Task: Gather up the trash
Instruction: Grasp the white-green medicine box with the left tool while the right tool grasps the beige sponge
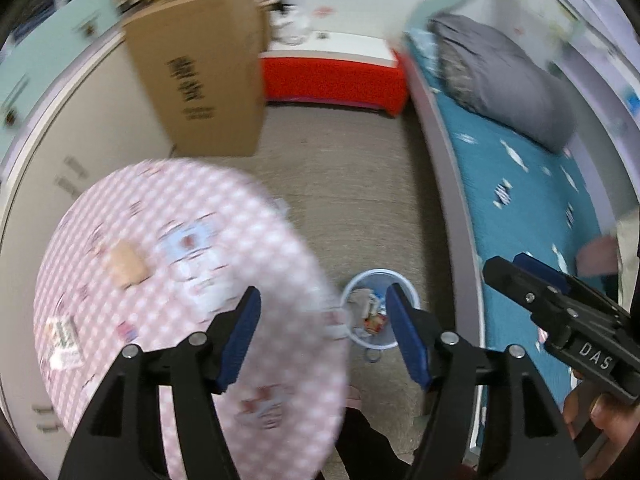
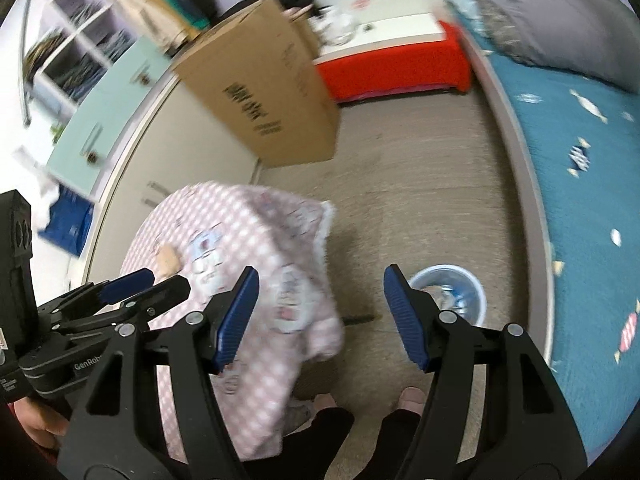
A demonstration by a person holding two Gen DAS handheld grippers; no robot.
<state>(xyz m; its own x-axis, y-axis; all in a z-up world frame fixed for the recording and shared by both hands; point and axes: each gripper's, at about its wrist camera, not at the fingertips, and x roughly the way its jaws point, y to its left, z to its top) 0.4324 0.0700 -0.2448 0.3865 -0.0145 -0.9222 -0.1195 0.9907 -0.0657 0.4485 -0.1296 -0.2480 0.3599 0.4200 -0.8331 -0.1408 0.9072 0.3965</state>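
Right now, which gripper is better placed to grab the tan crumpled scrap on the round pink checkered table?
Left, probably. The open left gripper hangs over the round pink checkered table, with the tan crumpled scrap ahead of it. The open right gripper sits off the table's edge, over the floor.

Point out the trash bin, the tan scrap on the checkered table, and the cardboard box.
trash bin (image 2: 478, 294), right wrist view, on its blue side wall.
tan scrap (image 1: 125, 268), left wrist view, on its middle.
cardboard box (image 1: 200, 80), left wrist view, on its printed front face.

Bright, even light — heavy motion blur
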